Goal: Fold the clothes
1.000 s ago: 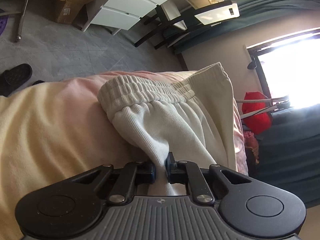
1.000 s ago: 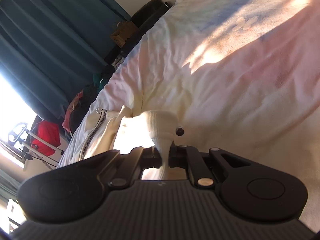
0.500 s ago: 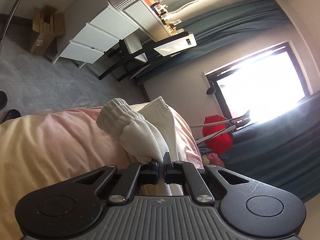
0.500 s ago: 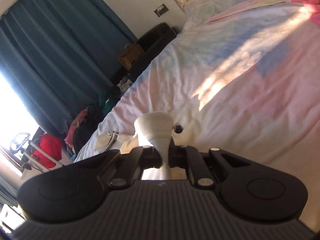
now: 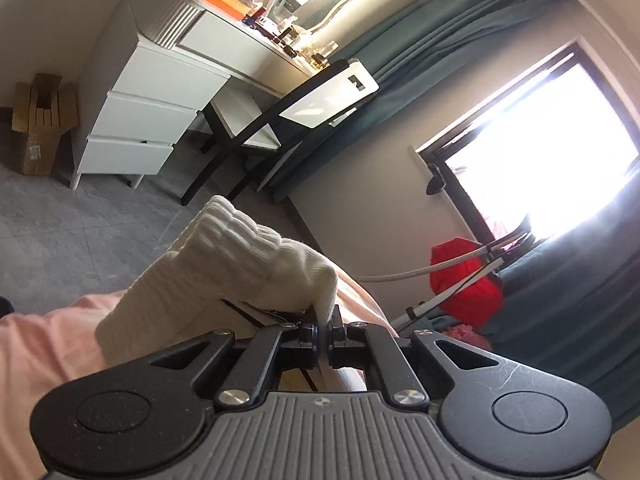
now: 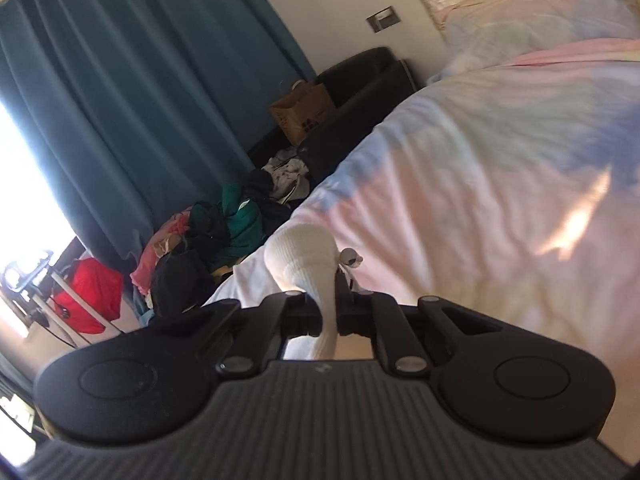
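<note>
Cream sweatpants [image 5: 224, 272] hang pinched in both left tongs [image 5: 323, 334] and right tongs [image 6: 329, 312], angled downward above bed [image 6: 480, 208].

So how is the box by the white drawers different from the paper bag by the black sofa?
The cardboard box is open at the top with its flaps standing up, while the brown paper bag has dark print on its side. The box stands on the grey floor beside the drawers; the bag sits up against the sofa, above a pile of clothes. Both are brown.

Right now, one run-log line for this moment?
step: fold | left tool: shut on white knit garment | right tool: shut on it | garment: lifted off bed
</note>
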